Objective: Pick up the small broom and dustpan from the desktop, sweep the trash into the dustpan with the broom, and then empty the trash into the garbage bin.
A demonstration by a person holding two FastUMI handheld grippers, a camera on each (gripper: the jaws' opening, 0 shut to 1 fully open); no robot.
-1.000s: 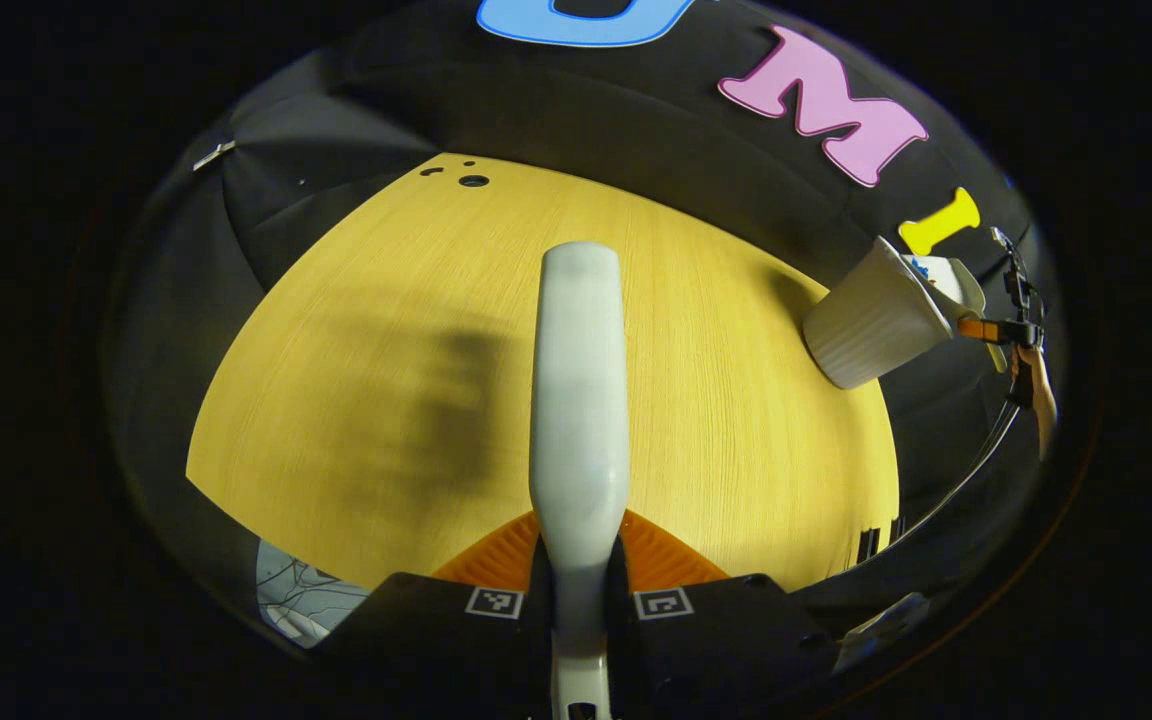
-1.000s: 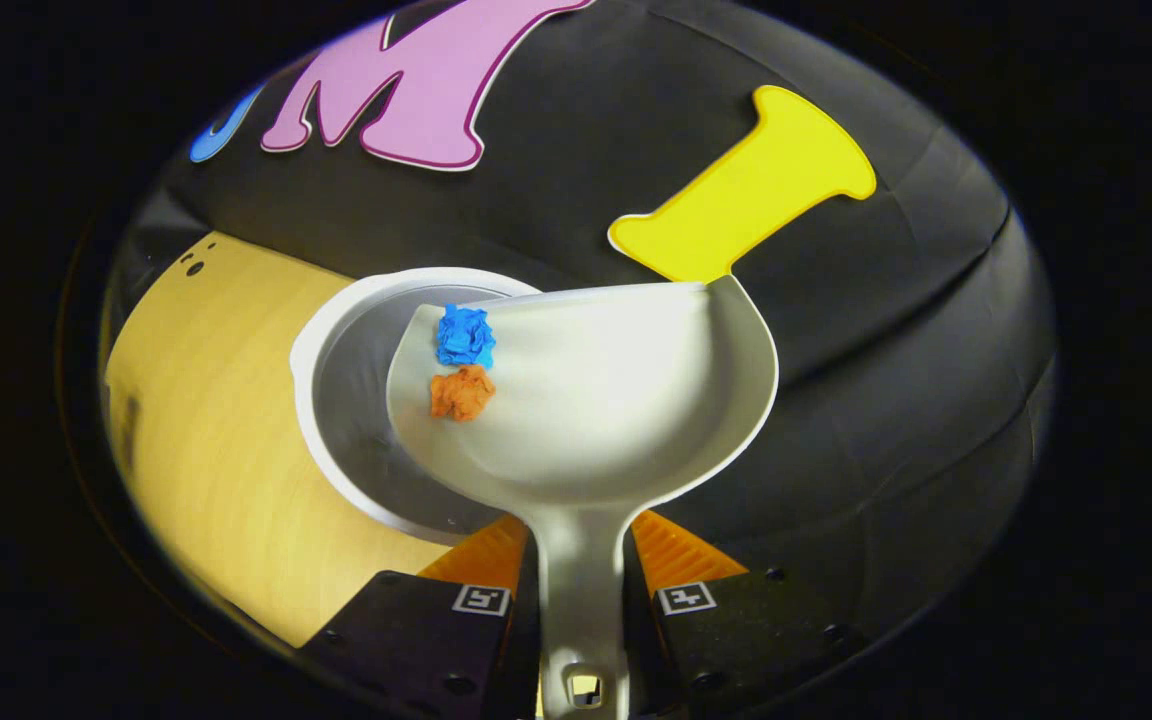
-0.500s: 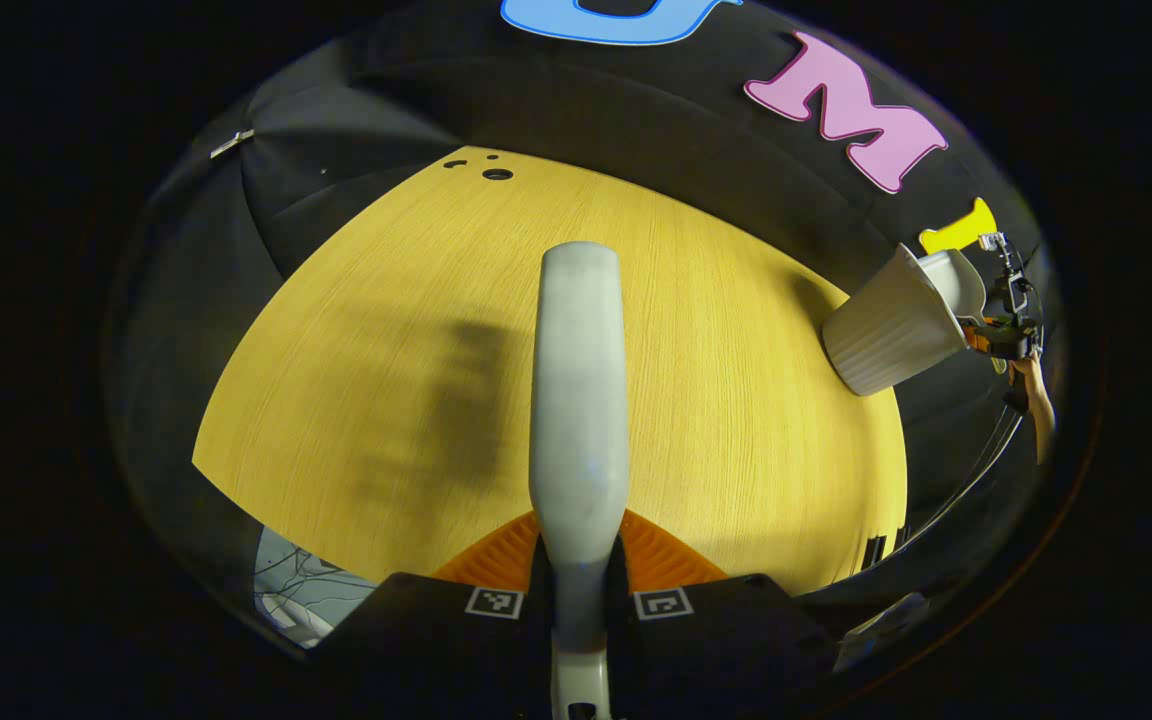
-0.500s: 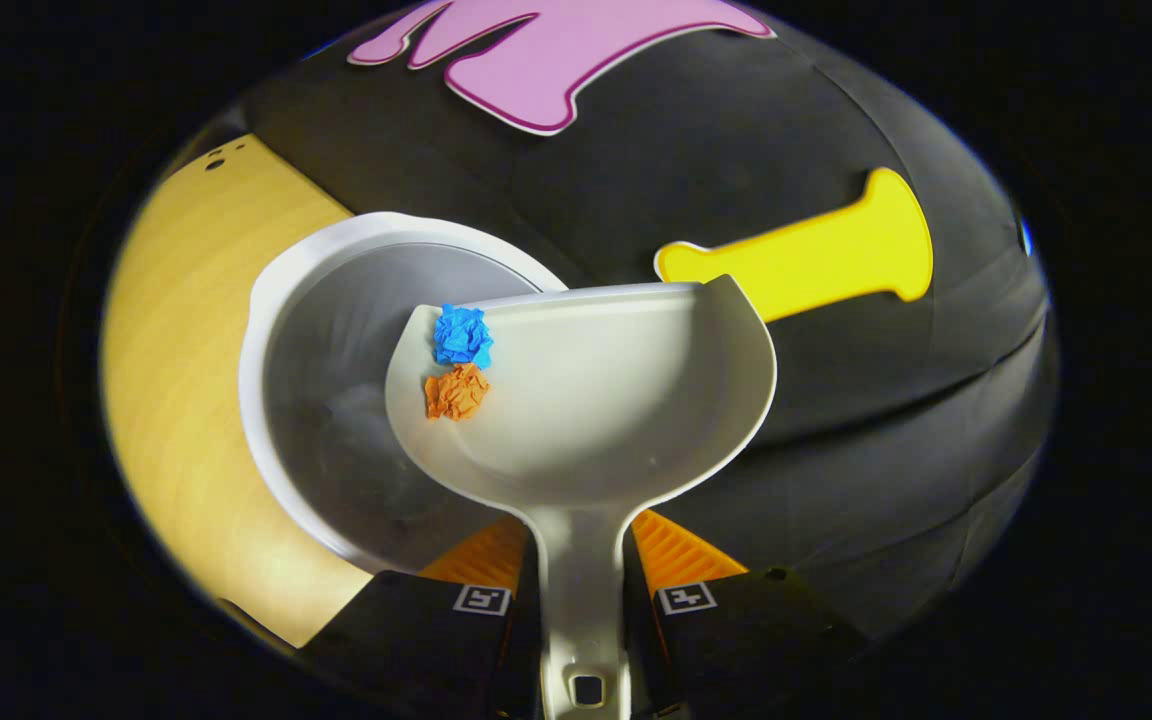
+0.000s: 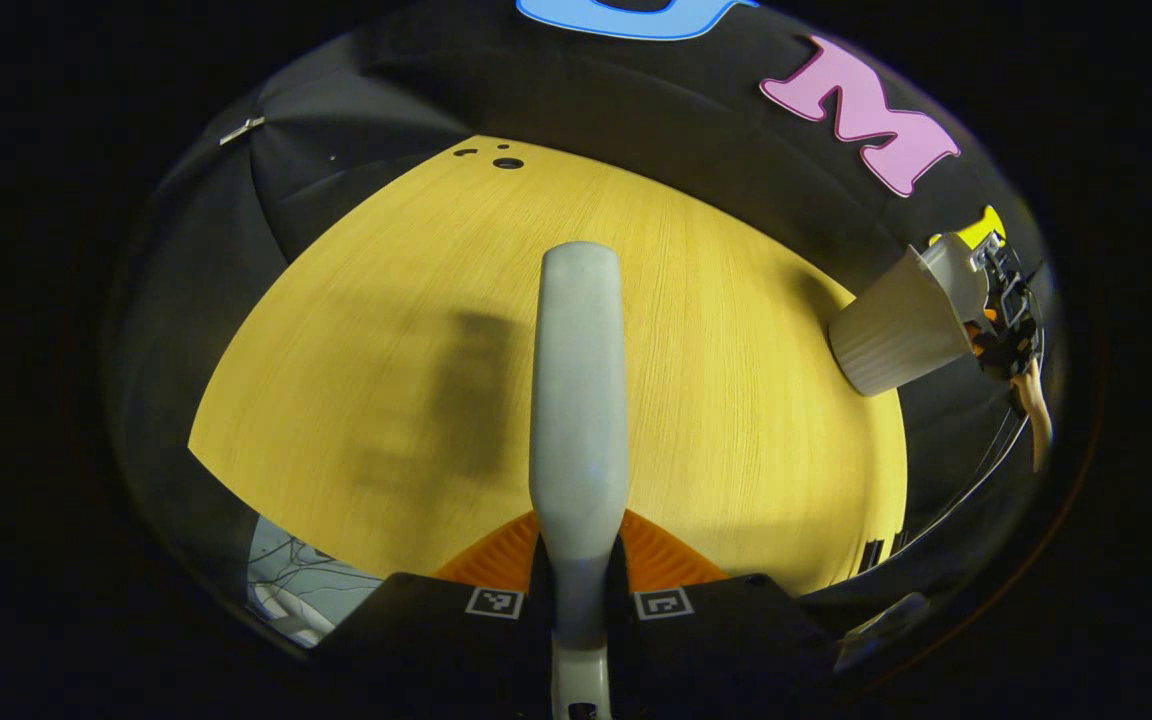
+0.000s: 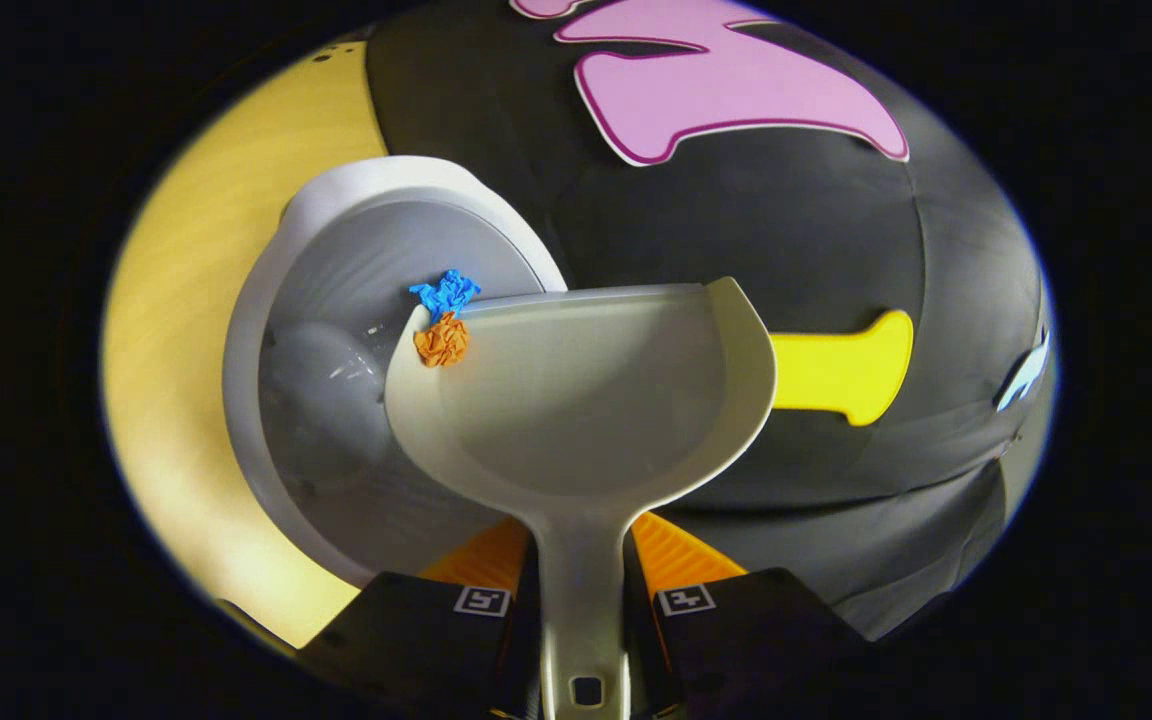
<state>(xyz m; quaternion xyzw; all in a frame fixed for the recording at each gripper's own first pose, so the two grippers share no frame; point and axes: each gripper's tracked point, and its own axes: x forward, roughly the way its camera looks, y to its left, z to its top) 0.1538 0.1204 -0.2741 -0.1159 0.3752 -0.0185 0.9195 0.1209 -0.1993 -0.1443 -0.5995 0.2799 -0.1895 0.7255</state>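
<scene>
In the right gripper view my right gripper [image 6: 582, 580] is shut on the handle of the pale dustpan [image 6: 586, 400], which is tilted over the mouth of the white garbage bin [image 6: 266, 290]. A blue paper wad [image 6: 447, 293] is going over the pan's front lip, and an orange wad [image 6: 441, 340] lies at the lip's left corner. In the left gripper view my left gripper [image 5: 580, 580] is shut on the broom [image 5: 579, 390], held above the yellow desktop [image 5: 736, 420]. The bin [image 5: 896, 325], the dustpan [image 5: 958, 268] and the right gripper [image 5: 1008, 320] show far right.
The black cloth wall stands close behind the bin and the desk's far edge. Small holes [image 5: 507, 162] mark the desktop's far corner. A hand [image 5: 1033, 405] holds the other gripper at the far right, past the desk's edge.
The dustpan has tipped further over the bin; both wads slid to its front lip, the blue one now going over it. The broom stayed almost still above the desk.
</scene>
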